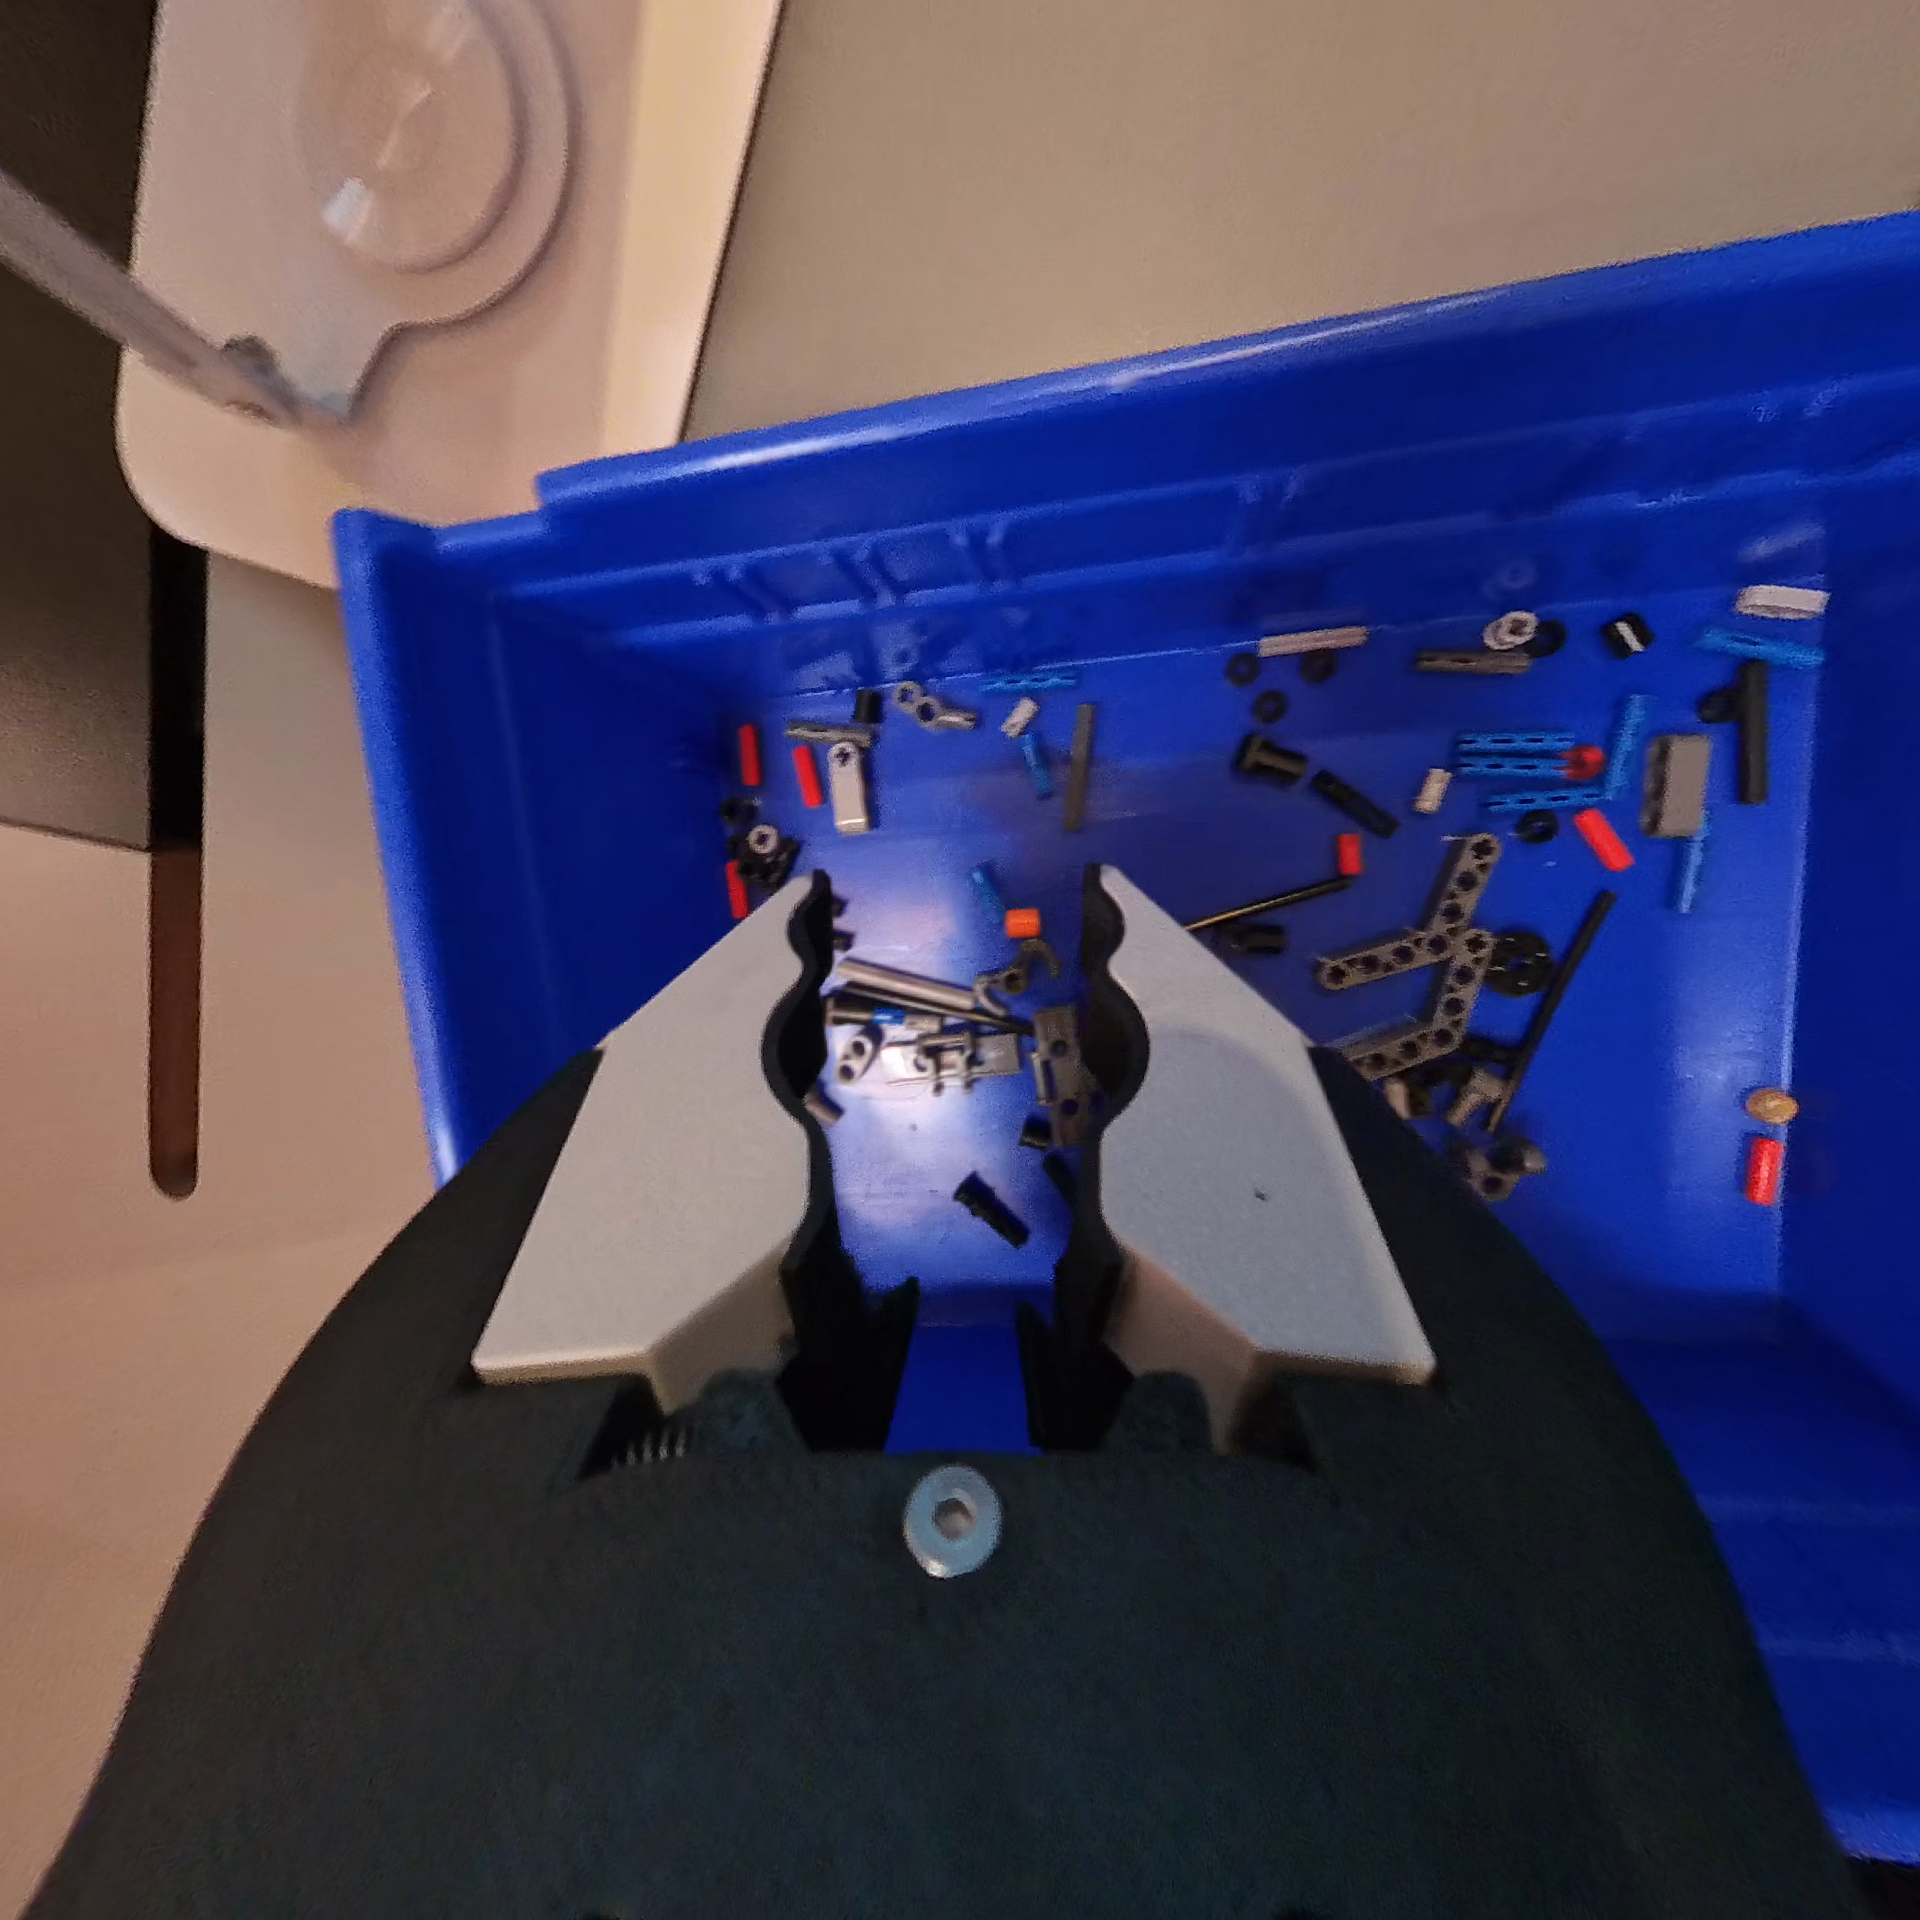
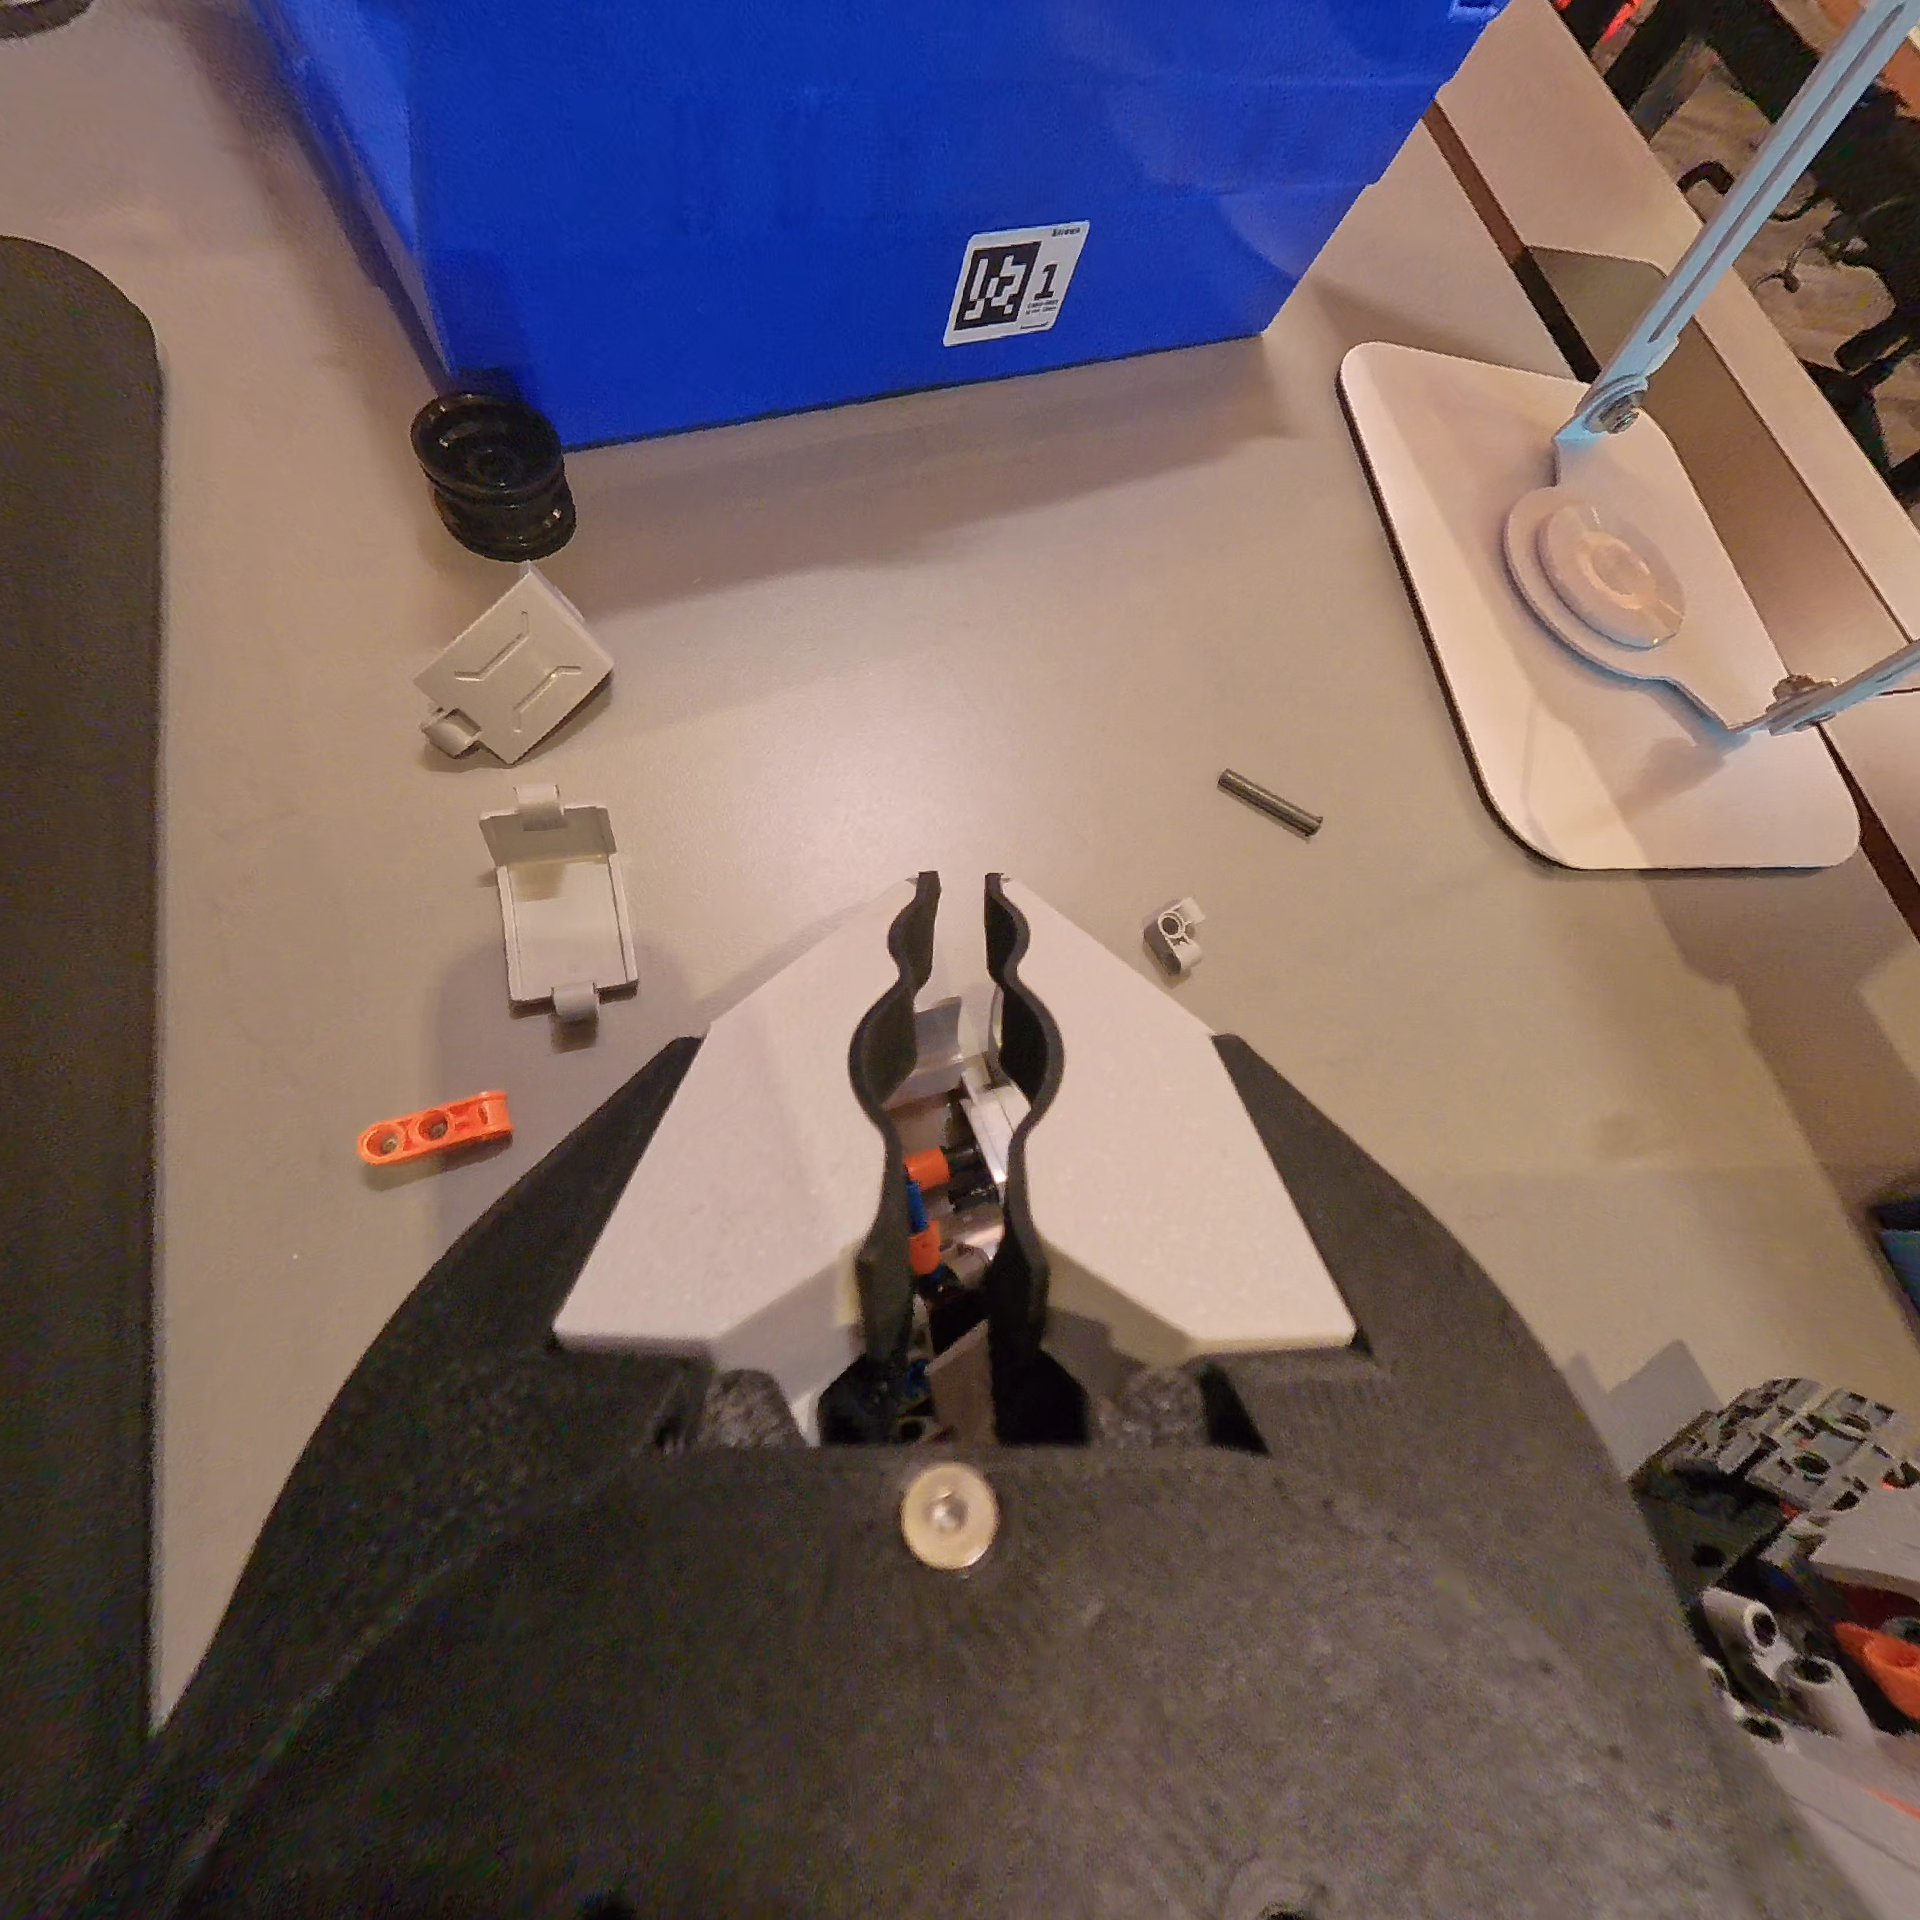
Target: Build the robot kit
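My left gripper is open and empty, held over the inside of a blue bin. Below its jaws lies a cluster of small grey and black building-toy parts on the bin floor, with a small orange piece just beyond. My right gripper is shut on a small grey assembly with orange and blue bits, held deep between the jaws above the grey table. The blue bin's outer wall stands ahead of it, bearing a white sticker.
More loose parts, including a grey perforated beam frame, lie at the bin's right. On the table are a black wheel, two grey panels, an orange connector, a dark axle, a grey connector, a white lamp base and a built model. Tip to tip, the grippers are about 25 cm apart. The small orange piece is closer to my left gripper, around 6 cm from its tips; the right tips are 30 cm off.
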`<state>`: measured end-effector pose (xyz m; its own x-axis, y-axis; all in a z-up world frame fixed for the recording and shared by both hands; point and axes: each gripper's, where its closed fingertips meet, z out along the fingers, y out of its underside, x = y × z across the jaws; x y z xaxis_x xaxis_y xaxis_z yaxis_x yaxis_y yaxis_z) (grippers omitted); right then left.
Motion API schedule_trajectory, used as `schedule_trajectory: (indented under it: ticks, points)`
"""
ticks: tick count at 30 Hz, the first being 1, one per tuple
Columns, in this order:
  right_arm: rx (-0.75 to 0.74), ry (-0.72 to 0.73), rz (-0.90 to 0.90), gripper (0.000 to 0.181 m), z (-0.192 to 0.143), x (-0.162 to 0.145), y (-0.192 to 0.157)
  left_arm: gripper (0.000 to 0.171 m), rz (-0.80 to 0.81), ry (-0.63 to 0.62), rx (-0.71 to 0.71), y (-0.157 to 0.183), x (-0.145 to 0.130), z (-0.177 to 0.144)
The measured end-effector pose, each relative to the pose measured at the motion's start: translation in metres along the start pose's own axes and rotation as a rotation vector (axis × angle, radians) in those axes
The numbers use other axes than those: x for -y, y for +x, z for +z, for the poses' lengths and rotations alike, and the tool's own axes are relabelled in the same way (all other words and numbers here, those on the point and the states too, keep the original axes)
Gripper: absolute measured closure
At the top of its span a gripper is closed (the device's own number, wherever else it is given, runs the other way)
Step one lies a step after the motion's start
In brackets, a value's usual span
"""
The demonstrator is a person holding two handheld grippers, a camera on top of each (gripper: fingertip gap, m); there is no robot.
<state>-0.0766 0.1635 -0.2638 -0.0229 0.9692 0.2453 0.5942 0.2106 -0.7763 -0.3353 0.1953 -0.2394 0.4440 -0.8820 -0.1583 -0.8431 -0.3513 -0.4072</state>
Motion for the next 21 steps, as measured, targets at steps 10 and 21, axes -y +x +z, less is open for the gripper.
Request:
schedule_trajectory:
  ticks: [10,21]
  points:
    - [0.007,0.008,0.012,0.175,0.000,0.001,0.000,0.075,0.031,-0.094,-0.119,0.035,-0.004,0.026]
    - [0.004,0.002,0.002,0.174,0.000,0.001,-0.001,0.059,0.043,-0.157,-0.100,0.034,-0.016,0.031]
